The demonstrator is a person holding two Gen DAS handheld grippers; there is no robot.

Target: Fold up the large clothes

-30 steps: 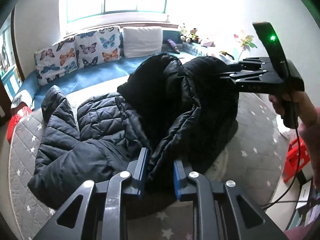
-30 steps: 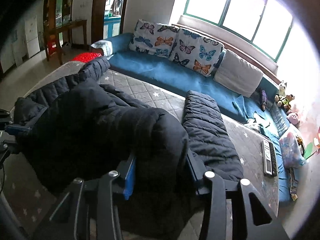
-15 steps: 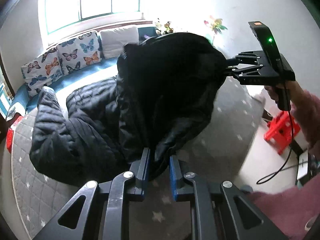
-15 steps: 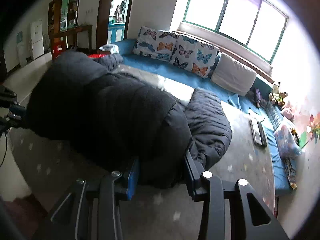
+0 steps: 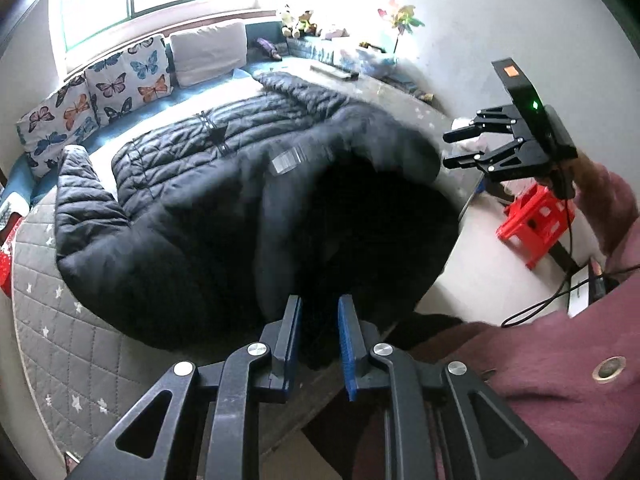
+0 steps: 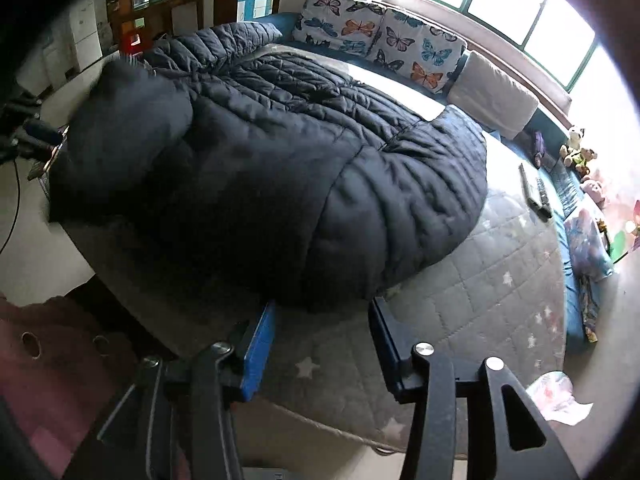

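Your left gripper: clenched on the black puffer jacket hem | your right gripper: jaws opening, pads clear of the jacket | jacket: spread across the grey star-quilted mattress, near edge overhanging.

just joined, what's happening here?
A person with a gripper in each hand is folding a black puffer jacket on a quilted grey mattress. The left gripper is shut on the jacket's near edge. The right gripper is opening, its pads clear of the jacket's hem.
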